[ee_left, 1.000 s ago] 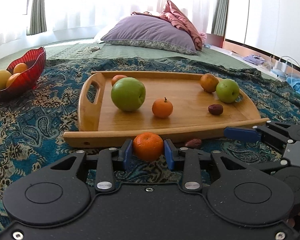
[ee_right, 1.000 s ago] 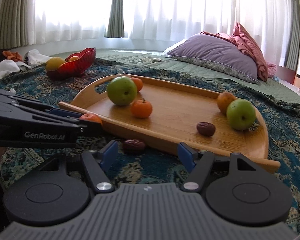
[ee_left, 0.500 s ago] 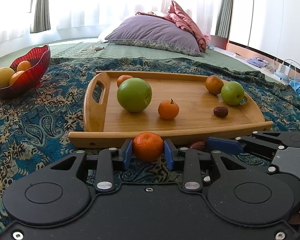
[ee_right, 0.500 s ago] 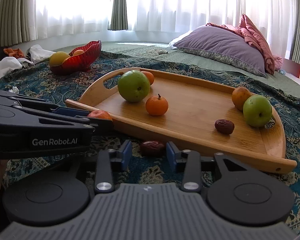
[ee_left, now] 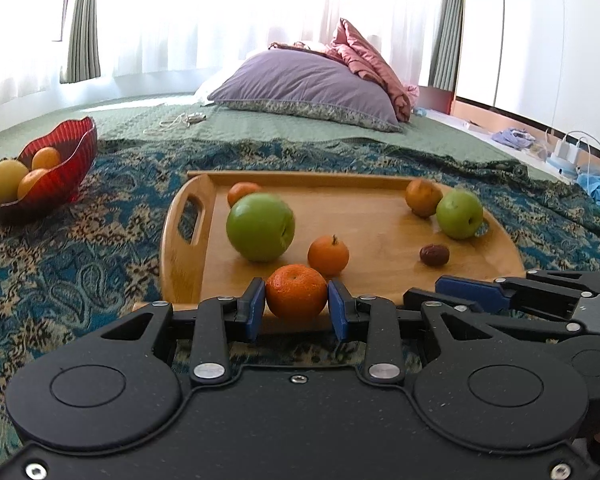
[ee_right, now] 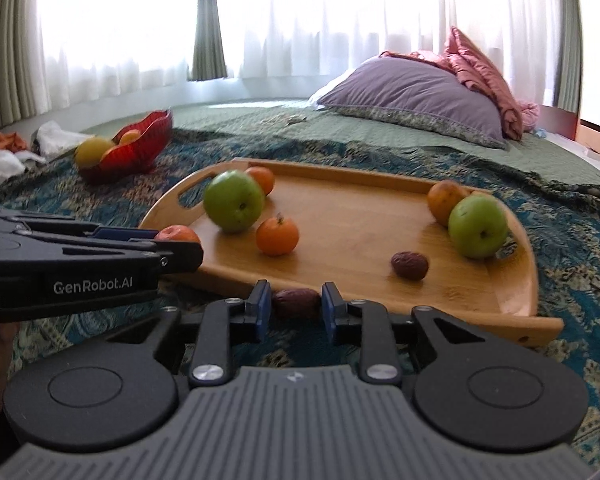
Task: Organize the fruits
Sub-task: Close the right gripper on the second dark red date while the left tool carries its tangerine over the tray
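- The left tongs (ee_left: 296,309) grip a mandarin (ee_left: 296,291) at the near edge of the wooden tray (ee_left: 380,216).
- The right tongs (ee_right: 293,307) are clamped on a dark date (ee_right: 296,303), just off the tray's near rim, above the patterned bedspread (ee_right: 572,248).
- A red bowl (ee_left: 60,172) of fruit sits far left.

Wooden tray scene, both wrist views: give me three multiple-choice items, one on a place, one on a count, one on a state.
1. Where is the red bowl?
A on the tray
B on the patterned cloth, left of the tray
C on the pillow

2. Green apples on the wooden tray?
A one
B two
C four

3. The right hand-held gripper is:
A open and bare
B shut on an apple
C shut on a dark date

Key: B, bowl sits apart from the tray; B, two apples show; C, pads press the date.
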{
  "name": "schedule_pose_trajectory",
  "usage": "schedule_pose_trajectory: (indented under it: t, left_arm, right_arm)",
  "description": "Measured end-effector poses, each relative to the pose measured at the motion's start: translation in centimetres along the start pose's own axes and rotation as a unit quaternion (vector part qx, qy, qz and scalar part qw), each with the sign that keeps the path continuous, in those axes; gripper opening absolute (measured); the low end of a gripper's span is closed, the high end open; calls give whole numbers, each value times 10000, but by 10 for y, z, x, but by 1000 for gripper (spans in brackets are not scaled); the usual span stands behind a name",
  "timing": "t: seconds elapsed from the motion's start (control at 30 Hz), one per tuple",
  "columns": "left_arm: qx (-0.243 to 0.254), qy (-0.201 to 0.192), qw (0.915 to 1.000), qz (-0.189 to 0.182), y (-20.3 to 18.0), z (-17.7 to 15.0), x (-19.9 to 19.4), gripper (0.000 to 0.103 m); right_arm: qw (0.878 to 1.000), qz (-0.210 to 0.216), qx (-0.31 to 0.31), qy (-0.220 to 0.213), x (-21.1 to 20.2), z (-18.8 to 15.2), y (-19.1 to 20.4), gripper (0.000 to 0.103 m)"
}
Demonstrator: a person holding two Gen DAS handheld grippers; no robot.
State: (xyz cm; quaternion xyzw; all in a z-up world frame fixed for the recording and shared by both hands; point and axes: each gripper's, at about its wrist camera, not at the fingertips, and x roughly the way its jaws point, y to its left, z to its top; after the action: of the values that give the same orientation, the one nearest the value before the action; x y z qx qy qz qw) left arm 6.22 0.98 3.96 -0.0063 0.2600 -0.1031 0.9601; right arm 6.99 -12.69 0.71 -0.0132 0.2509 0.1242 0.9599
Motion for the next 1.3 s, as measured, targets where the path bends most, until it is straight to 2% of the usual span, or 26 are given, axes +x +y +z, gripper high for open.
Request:
schedule_pose_trajectory:
  t: [0.3,0.47,0.53,0.6,0.8,1.2,1.23,1.27,1.3]
  left_arm:
    - [39,-212,9998,-26,-11,27,7,32]
    - [32,-192,9998,-49,-8,27,6,32]
    - [36,-145,9999,-32,-7,24,6,32]
    - [38,-91,10000,-14,-6,21,7,32]
    - [38,-25,10000,-1,-6,15,7,32]
    - [116,28,9999,-33,-10,11,11,32]
    - [112,30,9999,-36,-10,11,12,32]
    - [105,30,9999,-41,-10,11,12,32]
    - [101,28,9999,-44,-10,11,12,32]
  right_arm:
    - [9987,-387,239,-251,-2,21,-27,28]
    - [9986,-433,177,-232,-7,16,-32,28]
    - [9994,-306,123,-121,-8,9,-30,33]
    - [9998,-202,68,-31,-8,1,-26,49]
    - [9996,74,-117,236,-1,-14,-10,62]
    - [9987,-38,-190,462,16,-15,1,62]
    - [9987,-47,-220,456,15,-16,2,59]
    - [9987,-54,-234,454,14,-16,3,47]
    - [9986,-80,-230,472,14,-16,3,39]
